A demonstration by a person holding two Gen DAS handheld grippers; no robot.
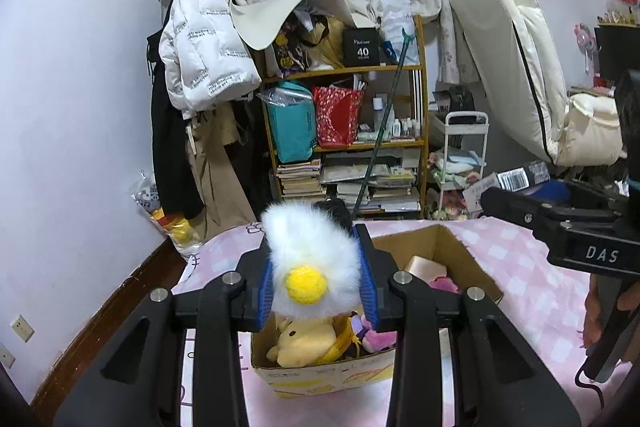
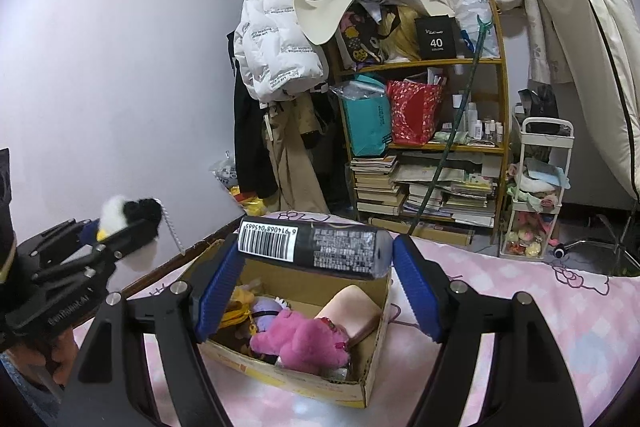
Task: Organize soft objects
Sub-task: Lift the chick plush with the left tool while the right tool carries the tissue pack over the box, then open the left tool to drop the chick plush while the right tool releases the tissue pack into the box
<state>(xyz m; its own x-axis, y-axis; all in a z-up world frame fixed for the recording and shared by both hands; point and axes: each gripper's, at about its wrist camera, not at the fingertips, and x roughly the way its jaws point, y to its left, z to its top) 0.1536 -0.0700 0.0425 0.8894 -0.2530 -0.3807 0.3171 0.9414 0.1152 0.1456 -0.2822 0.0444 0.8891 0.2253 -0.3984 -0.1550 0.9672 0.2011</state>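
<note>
My left gripper (image 1: 314,239) is shut on a fluffy white plush with a yellow beak (image 1: 310,263), held above the near end of an open cardboard box (image 1: 452,247). The right wrist view shows that plush (image 2: 116,211) has a black part too. Between the blue pads of my right gripper (image 2: 316,247) a black packet with a barcode (image 2: 320,241) is clamped, hanging over the box (image 2: 304,379). Inside lie a yellow bear (image 1: 304,343), a pink plush (image 2: 300,339), a purple toy (image 2: 266,309) and a beige cushion (image 2: 352,311).
The box stands on a bed with a pink checked sheet (image 2: 520,291). Beyond the bed are a crowded wooden shelf (image 1: 420,107), coats hung on the wall (image 1: 200,47), a small white cart (image 2: 536,187) and a cream mattress leaning at the right (image 1: 512,39).
</note>
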